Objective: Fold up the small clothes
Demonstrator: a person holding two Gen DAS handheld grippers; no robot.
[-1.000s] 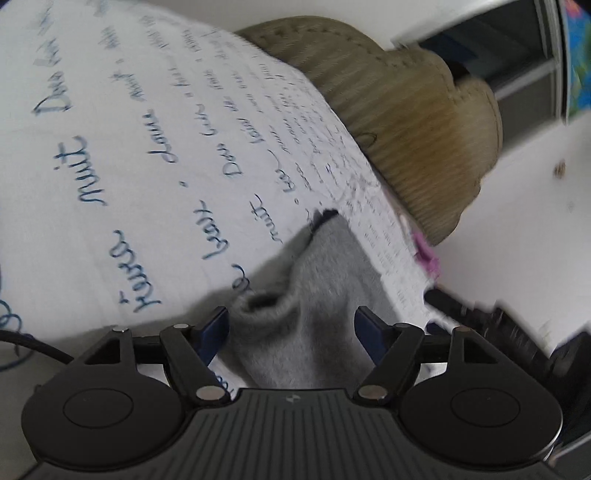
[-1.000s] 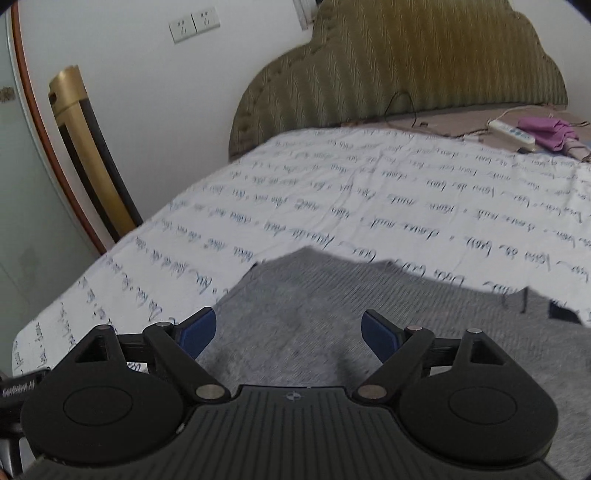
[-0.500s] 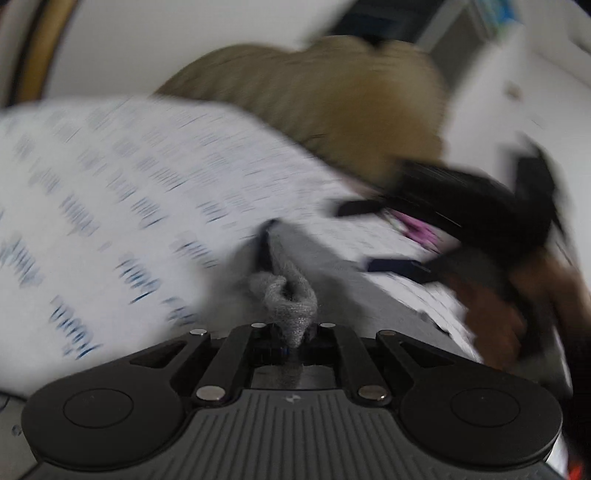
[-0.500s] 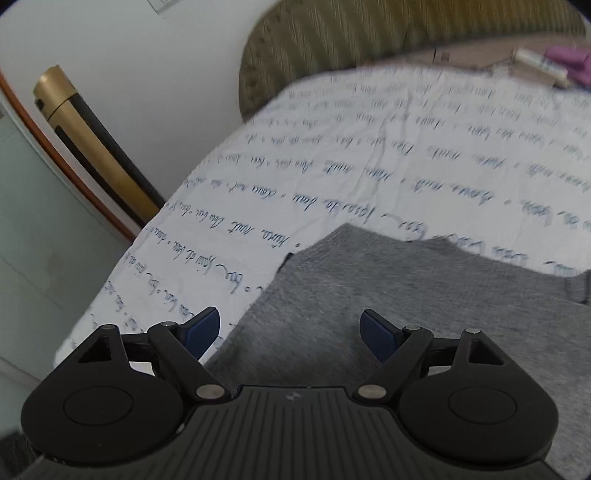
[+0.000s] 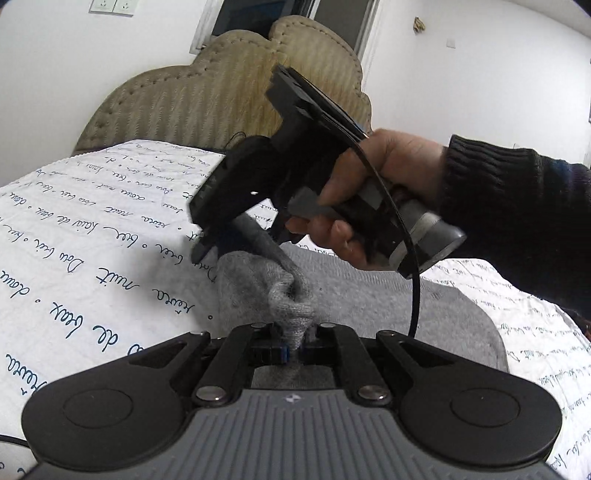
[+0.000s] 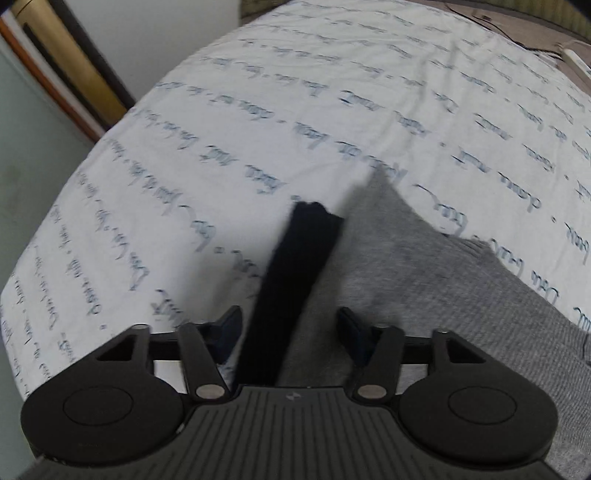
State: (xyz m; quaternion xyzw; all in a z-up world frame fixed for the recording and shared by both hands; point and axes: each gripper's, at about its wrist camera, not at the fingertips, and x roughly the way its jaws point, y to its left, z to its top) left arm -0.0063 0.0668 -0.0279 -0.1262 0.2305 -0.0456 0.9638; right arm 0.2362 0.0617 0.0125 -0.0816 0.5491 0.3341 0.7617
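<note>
A small grey knitted garment [image 5: 406, 306] lies on a white sheet with blue handwriting [image 5: 92, 240]. My left gripper [image 5: 293, 347] is shut on a pinched bunch of its grey fabric, lifted a little off the sheet. In the left wrist view my right gripper [image 5: 207, 240], held by a hand [image 5: 369, 192] in a dark sleeve, points steeply down at the garment's far corner. In the right wrist view my right gripper [image 6: 290, 328] is closing. A dark band [image 6: 295, 266] and the grey garment [image 6: 424, 280] lie between its fingers, and the pads do not press on them.
A tan padded headboard [image 5: 229, 96] stands behind the bed, with wall sockets [image 5: 114, 5] above it. A gold and black post [image 6: 74, 62] stands beside the bed's left edge. A white power strip [image 6: 576, 61] lies at the far right. A black cable [image 5: 413, 280] hangs from the right gripper.
My left gripper has shut on the grey fabric, rolled and lifted it. My right gripper tilted down to the garment's dark-banded edge, and its jaws have narrowed.
</note>
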